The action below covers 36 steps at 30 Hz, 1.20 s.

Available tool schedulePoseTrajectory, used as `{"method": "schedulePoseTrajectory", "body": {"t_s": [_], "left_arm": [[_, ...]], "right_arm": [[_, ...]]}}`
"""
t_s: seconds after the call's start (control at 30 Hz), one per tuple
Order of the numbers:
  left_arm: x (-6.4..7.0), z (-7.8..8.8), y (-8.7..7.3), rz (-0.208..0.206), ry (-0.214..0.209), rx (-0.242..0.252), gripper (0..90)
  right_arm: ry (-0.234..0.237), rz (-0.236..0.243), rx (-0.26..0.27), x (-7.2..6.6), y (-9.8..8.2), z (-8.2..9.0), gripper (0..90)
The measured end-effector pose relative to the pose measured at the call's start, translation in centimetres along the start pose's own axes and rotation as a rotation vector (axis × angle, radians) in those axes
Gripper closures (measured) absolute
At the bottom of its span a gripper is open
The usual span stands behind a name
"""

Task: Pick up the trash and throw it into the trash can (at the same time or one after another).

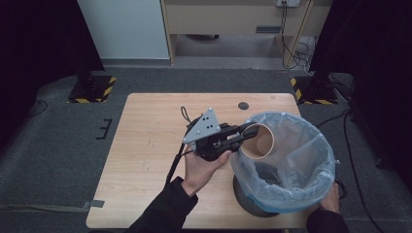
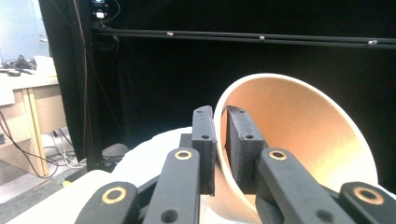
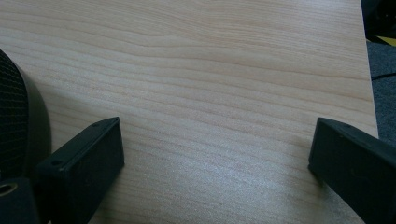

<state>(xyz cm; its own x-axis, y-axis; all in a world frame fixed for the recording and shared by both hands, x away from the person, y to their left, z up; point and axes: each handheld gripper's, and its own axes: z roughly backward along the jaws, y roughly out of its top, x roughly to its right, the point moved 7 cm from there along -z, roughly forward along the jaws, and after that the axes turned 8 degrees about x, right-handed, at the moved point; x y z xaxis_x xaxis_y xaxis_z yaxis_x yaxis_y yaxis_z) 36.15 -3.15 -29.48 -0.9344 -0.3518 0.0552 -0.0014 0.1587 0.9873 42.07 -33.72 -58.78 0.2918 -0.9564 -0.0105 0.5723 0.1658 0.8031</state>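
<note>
One paper cup (image 1: 258,141) clamped by left gripper (image 1: 241,132) over lined bin (image 1: 311,189).

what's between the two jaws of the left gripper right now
The rim wall of the paper cup: the left gripper pinches it, one jaw inside, one outside, seen in the left gripper view.

The left hand (image 1: 199,170) held the left hand-held gripper (image 1: 246,130) over the wooden desk (image 1: 145,160), its grey three-cornered plate (image 1: 204,125) on top and its jaws pinched on the rim of a tan paper cup (image 1: 260,141). The cup lay on its side with its mouth facing the person, at the near-left rim of a bin (image 1: 252,201) lined with a pale blue bag (image 1: 291,160). The person's right hand (image 1: 332,199) rested beside the bin's lower right edge.
</note>
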Motion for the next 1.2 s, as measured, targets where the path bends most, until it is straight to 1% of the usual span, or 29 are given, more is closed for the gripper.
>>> {"method": "schedulePoseTrajectory", "body": {"t_s": [0.07,0.13,0.2,0.3,0.4,0.47,0.5,0.53,0.6,0.63,0.7,0.73,0.77,0.87,0.9,0.93,0.97,1.0,1.1,1.13,1.2], "left_arm": [[0.0,-0.1,-0.1,0.004,-0.008,-0.002,73.6],[-0.1,-0.3,-0.5,-0.001,-0.011,-0.015,70.9],[-0.3,-0.2,-0.5,0.006,-0.011,-0.010,67.3],[-0.6,0.2,-0.1,0.008,0.001,0.013,60.4],[-1.0,0.9,0.2,-0.008,0.025,0.012,54.5],[-1.2,1.1,0.2,-0.007,0.033,0.013,51.9],[-1.7,1.8,0.3,-0.007,0.052,0.012,49.8],[-1.7,1.8,0.3,-0.007,0.052,0.012,48.7],[-2.2,2.4,0.4,-0.011,0.074,0.010,47.5],[-2.7,3.1,0.3,-0.012,0.094,0.007,46.0],[-3.3,3.7,0.1,-0.014,0.118,0.002,44.4],[-3.3,3.7,0.1,-0.014,0.118,0.002,43.8],[-3.8,4.3,-0.3,-0.016,0.138,-0.009,43.2],[-4.8,5.3,-0.9,-0.016,0.175,-0.031,41.9],[-4.8,5.3,-0.9,-0.016,0.175,-0.031,41.7],[-5.3,5.8,-1.4,-0.015,0.194,-0.044,41.0],[-5.3,5.8,-1.4,-0.015,0.194,-0.044,40.6],[-5.7,6.2,-1.8,-0.010,0.213,-0.055,40.2],[-6.4,6.6,-2.6,-0.004,0.236,-0.070,38.6],[-6.4,6.6,-2.6,-0.004,0.236,-0.070,37.6],[-6.8,6.8,-3.1,0.001,0.250,-0.084,36.8]], "right_arm": [[0.000,0.000,0.000,0.0,0.0,0.0,3.4],[0.000,0.000,0.000,0.0,0.0,0.0,3.4],[0.000,0.000,0.000,0.0,0.0,0.0,3.4],[0.000,0.000,0.000,0.0,0.0,0.0,3.4],[0.000,0.000,0.000,0.0,0.0,0.0,3.4],[0.000,0.000,0.000,0.0,0.0,0.0,3.4],[0.000,0.000,0.000,0.0,0.0,0.0,3.4],[0.000,0.000,0.000,0.0,0.0,0.0,3.4],[0.000,0.000,0.000,0.0,0.0,0.0,3.4],[0.000,0.000,0.000,0.0,0.0,0.0,3.4],[0.000,0.000,0.000,0.0,0.0,0.0,3.4],[0.000,0.000,0.000,0.0,0.0,0.0,3.4],[0.000,0.000,0.000,0.0,0.0,0.0,3.4],[0.000,0.000,0.000,0.0,0.0,0.0,3.4],[0.000,0.000,0.000,0.0,0.0,0.0,3.4],[0.000,0.000,0.000,0.0,0.0,0.0,3.4],[0.000,0.000,0.000,0.0,0.0,0.0,3.4],[0.000,0.000,0.000,0.0,0.0,0.0,3.4],[0.000,0.000,0.000,0.0,0.0,0.0,3.4],[0.000,0.000,0.000,0.0,0.0,0.0,3.4],[0.000,0.000,0.000,0.0,0.0,0.0,3.4]]}}
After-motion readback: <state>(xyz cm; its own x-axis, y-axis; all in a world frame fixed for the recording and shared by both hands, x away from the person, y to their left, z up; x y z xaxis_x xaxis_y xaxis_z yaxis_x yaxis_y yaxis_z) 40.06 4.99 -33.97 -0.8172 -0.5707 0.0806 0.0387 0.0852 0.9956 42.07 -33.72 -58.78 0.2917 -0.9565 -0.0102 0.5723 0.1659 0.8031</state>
